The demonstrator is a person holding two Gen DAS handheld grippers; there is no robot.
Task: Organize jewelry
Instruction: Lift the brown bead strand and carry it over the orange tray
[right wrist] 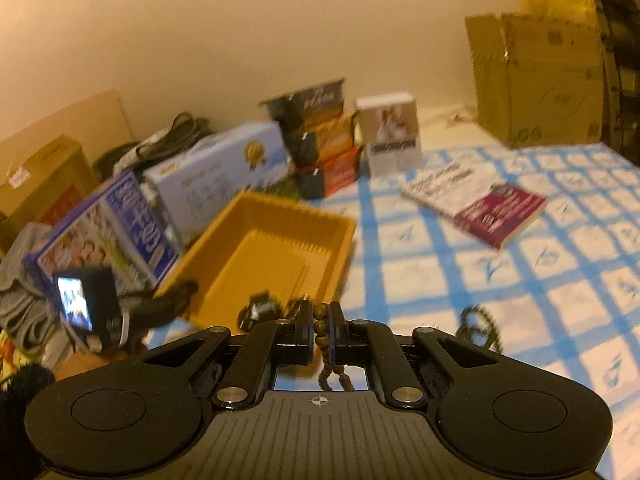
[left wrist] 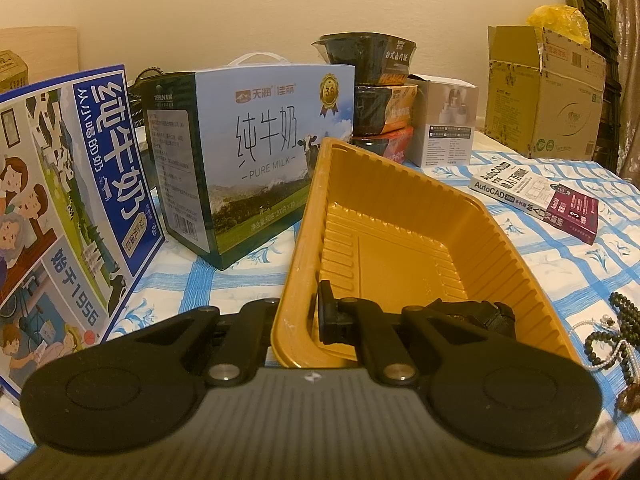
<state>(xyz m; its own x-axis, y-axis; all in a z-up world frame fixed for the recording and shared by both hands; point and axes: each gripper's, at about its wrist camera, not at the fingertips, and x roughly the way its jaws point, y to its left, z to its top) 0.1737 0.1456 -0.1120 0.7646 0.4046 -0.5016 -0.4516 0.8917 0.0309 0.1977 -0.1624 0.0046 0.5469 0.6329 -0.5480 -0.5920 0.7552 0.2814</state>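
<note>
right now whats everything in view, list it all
tray: 1, gold, centre of cloth, near wall clamped
brown bead string: 1, in right gripper
loose beads: dark and pearl strands, cloth right of tray
milk cartons: 2, blue, left of tray
noodle bowls: 3, stacked, behind tray
white box: 1, beside bowls
book: 1, white and maroon, right
cardboard box: 1, brown, far right
left gripper: black, on tray wall
right gripper: black, shut
</note>
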